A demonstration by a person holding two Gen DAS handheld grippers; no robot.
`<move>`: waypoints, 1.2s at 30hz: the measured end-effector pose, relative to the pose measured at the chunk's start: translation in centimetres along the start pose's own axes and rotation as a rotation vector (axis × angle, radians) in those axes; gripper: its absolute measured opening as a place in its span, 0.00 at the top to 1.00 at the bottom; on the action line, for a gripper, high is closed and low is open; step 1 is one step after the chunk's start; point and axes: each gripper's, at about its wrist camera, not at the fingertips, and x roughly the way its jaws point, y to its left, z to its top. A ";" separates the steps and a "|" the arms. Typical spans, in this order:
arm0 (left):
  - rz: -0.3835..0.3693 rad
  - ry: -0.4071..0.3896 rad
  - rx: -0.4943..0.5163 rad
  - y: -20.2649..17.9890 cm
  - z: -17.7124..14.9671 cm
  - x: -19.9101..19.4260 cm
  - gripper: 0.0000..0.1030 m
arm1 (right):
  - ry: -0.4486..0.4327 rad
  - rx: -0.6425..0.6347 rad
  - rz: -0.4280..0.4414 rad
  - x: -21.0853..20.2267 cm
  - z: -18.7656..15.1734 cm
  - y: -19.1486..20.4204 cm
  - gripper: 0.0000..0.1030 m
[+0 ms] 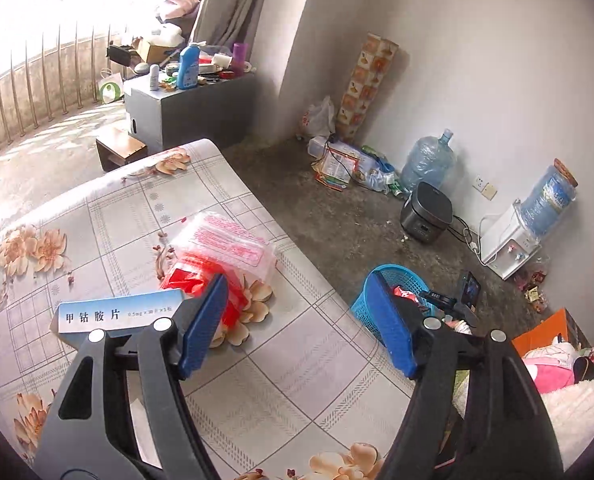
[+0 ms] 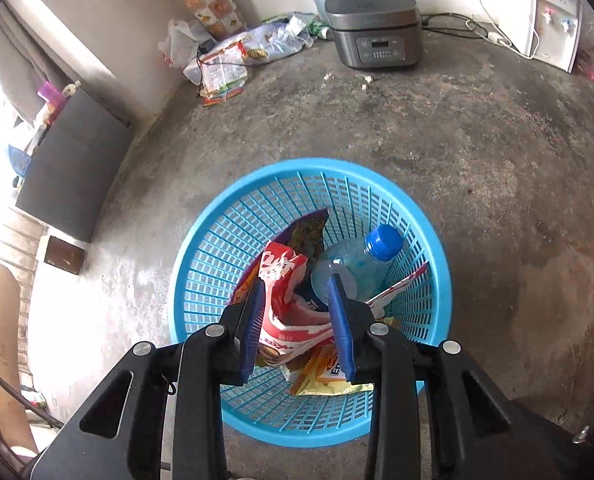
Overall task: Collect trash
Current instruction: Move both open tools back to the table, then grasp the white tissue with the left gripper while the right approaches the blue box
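Right claw [image 2: 301,320] clenched on a red-and-white wrapper [image 2: 285,304] above the blue basket [image 2: 201,240], which holds a bottle [image 2: 357,264] whose capped end points away. The wrapper's long axis runs along the fingers; released off-centre, it could catch the rim. Left claw [image 1: 297,320] is released and empty over the desk [image 1: 281,392]; a small box [image 1: 117,314] and a red bag [image 1: 189,276] remain there.

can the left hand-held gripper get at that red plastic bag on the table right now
Probably yes: the left hand-held gripper is open and empty over the table, and the red plastic bag lies just ahead, uncovered on the near side.
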 end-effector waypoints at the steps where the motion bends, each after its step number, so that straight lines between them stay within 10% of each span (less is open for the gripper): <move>1: 0.012 -0.036 -0.015 0.7 -0.4 -1.3 0.32 | -0.039 -0.002 0.015 -1.9 0.2 0.3 0.69; 8: 0.093 -0.208 -0.053 4.6 -3.1 -9.3 0.25 | -0.306 -0.147 0.147 -17.3 -2.3 5.4 0.50; 13: 0.129 -0.315 -0.134 6.7 -5.0 -14.3 0.19 | -0.446 -0.317 0.221 -26.9 -6.3 11.3 0.08; 17: 0.185 -0.358 -0.183 7.8 -7.1 -17.5 0.19 | -0.551 -0.439 0.309 -32.9 -9.9 15.3 0.06; 25: 0.186 -0.299 -0.293 10.7 -12.8 -19.1 0.19 | -0.227 -0.577 0.688 -34.3 -16.0 23.0 0.06; 32: 0.145 -0.085 -0.252 10.7 -17.2 -11.7 0.21 | 0.024 -0.629 0.704 -30.4 -21.2 27.1 0.14; 36: 0.140 0.023 -0.241 10.8 -17.9 -6.6 0.40 | 0.073 -0.653 0.697 -29.4 -22.0 28.2 0.21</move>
